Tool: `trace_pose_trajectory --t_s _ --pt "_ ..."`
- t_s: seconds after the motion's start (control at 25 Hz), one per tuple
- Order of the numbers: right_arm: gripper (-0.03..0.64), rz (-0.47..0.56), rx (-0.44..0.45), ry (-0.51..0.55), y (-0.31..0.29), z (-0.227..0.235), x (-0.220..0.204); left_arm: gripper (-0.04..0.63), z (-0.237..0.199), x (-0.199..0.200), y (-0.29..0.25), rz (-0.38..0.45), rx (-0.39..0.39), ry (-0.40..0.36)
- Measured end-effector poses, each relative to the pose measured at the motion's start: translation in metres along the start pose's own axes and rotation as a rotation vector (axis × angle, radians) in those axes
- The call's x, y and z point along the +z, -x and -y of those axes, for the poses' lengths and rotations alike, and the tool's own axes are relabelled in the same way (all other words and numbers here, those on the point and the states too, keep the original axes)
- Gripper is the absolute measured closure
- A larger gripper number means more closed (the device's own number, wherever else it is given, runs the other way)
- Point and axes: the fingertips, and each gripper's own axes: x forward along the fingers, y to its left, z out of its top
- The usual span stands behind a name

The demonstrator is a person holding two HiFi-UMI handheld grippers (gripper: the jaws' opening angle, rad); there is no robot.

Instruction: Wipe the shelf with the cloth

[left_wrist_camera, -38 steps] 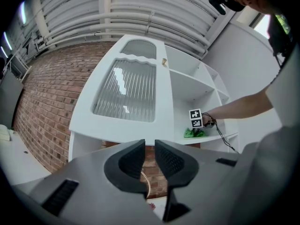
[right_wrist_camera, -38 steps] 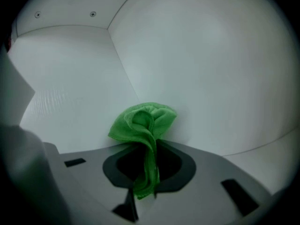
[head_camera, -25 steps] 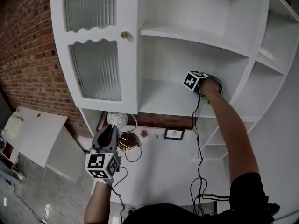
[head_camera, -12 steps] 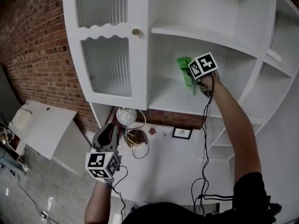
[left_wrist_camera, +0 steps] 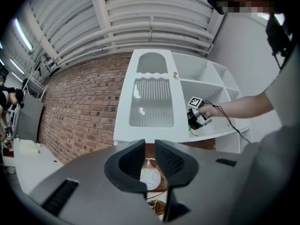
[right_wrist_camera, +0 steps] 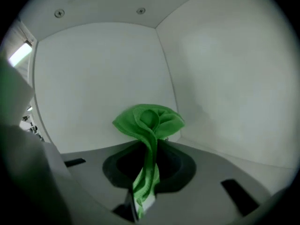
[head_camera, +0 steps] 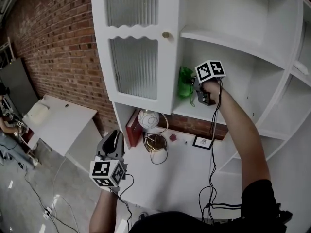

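- Behind and to the left of the tall white wooden cabinet (head_camera: 146,13) runs a red brick wall (head_camera: 53,47).
- That cabinet has a ribbed glass door (head_camera: 136,67) with a small brass knob (head_camera: 166,35) on its left half, and open white compartments on its right half.
- Just right of the cabinet's door lies the flat white shelf board (head_camera: 192,111) of the middle open compartment.
- At the front of that cabinet compartment, beside the door's edge, is the right gripper (head_camera: 194,89), held out on a straight arm. Its jaws are clamped on a green cloth.
- Below the cabinet door and well clear of the cabinet is the left gripper (head_camera: 112,137). Its dark jaws stand a narrow gap apart with nothing between them (left_wrist_camera: 150,161).
- Above the cabinet's shelf board, the bunched green microfibre cloth (head_camera: 185,81) sticks out from the right gripper (right_wrist_camera: 149,146). Its folds (right_wrist_camera: 149,121) face the compartment's back corner. Whether it touches the board cannot be told.
- Under the cabinet door sits a white round globe (head_camera: 148,119).
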Motion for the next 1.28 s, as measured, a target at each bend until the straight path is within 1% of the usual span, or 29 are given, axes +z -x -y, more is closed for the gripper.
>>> trace_pose_trajectory --t_s 0.04,0.16,0.32,0.44,0.56,0.64,0.96,1.28 --pt "0.566 -0.028 -0.004 0.017 -0.007 -0.002 -0.004 0.532 -0.004 -0.001 0.003 -0.002 0.011 0.0" --pt "0.566 -0.115 -0.061 0.123 -0.024 0.002 -0.017 0.531 -0.016 -0.003 0.011 -0.006 0.042 0.001" --pt "0.566 -0.171 -0.105 0.189 -0.033 0.009 -0.027 0.532 -0.026 -0.008 0.017 -0.013 0.066 0.002" --pt "0.566 -0.203 -0.145 0.253 -0.034 0.013 -0.031 0.532 -0.025 -0.011 0.015 -0.018 0.062 0.007" --pt "0.568 -0.248 -0.203 0.351 -0.032 0.017 -0.034 0.532 -0.02 -0.011 0.009 -0.017 0.045 0.013" --pt "0.568 -0.275 -0.227 0.386 -0.028 0.022 -0.037 0.532 -0.015 -0.011 0.003 -0.013 0.031 0.015" --pt "0.568 -0.341 -0.268 0.376 0.008 0.051 -0.054 0.532 0.011 -0.014 -0.02 -0.01 -0.044 0.021" --pt "0.568 -0.368 -0.374 0.337 0.058 0.096 -0.072 0.532 0.044 -0.019 -0.044 -0.01 -0.133 0.035"
